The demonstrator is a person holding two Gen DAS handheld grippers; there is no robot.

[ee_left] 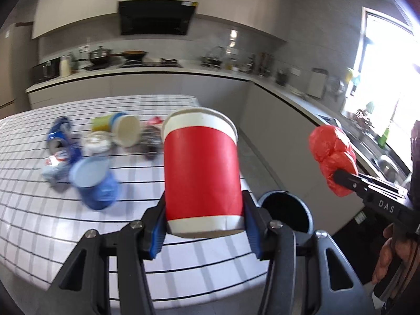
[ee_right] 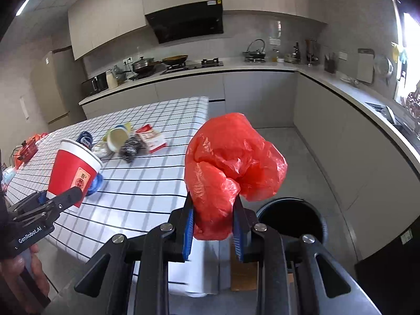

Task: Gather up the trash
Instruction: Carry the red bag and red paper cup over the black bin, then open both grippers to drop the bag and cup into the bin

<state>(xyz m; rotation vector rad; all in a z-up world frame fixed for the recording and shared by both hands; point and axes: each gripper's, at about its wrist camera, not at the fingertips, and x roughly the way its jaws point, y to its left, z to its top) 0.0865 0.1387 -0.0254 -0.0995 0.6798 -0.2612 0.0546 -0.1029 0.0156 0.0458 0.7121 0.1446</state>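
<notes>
My left gripper [ee_left: 204, 228] is shut on a red and white paper cup [ee_left: 202, 168], held upright above the checked table's right edge. The same red paper cup [ee_right: 74, 173] shows at the left of the right wrist view. My right gripper [ee_right: 213, 225] is shut on a crumpled red plastic bag [ee_right: 231, 168], seen too as the red bag [ee_left: 332, 155] at the right of the left wrist view. A round black bin [ee_left: 287, 215] stands open on the floor just beyond the table; the bin [ee_right: 294, 220] lies right of the bag.
More trash lies on the checked table [ee_right: 147, 183]: a blue cup [ee_left: 93, 183], crushed blue cans [ee_left: 61, 136], a yellow-white tub [ee_left: 120, 128], a dark wrapper [ee_right: 130, 147] and a red-white carton [ee_right: 152, 136]. Kitchen counters [ee_right: 341, 86] run along the back and right. Grey floor surrounds the bin.
</notes>
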